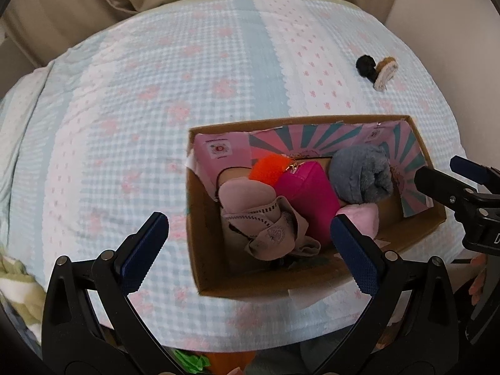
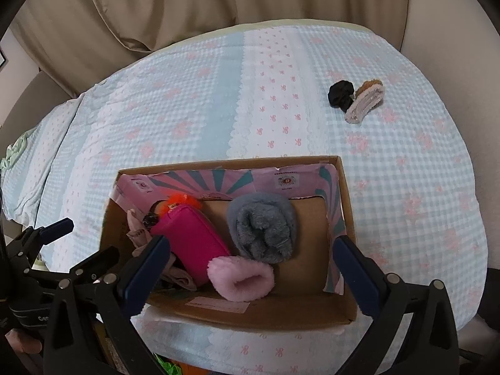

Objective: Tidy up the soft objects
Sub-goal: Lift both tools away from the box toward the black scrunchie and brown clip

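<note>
A cardboard box (image 1: 200,243) (image 2: 347,200) sits on the checked bedspread. It holds a magenta pouch (image 1: 304,195) (image 2: 193,243) with an orange pompom (image 1: 267,168), a grey fluffy slipper (image 1: 362,175) (image 2: 262,228), a pink fluffy item (image 1: 364,215) (image 2: 240,278) and beige cloth (image 1: 268,228). A black scrunchie (image 1: 365,65) (image 2: 339,93) and a brown-and-white soft item (image 1: 386,72) (image 2: 365,101) lie on the bed beyond the box. My left gripper (image 1: 250,247) is open and empty above the box's near left. My right gripper (image 2: 250,265) is open and empty above the box's near edge.
The blue-and-pink checked bedspread (image 1: 156,109) (image 2: 187,100) covers the bed. Beige curtains (image 2: 156,6) hang behind it. A green-and-white cloth (image 1: 15,284) lies at the left edge. The right gripper's fingers (image 1: 437,187) show at the box's right side in the left wrist view.
</note>
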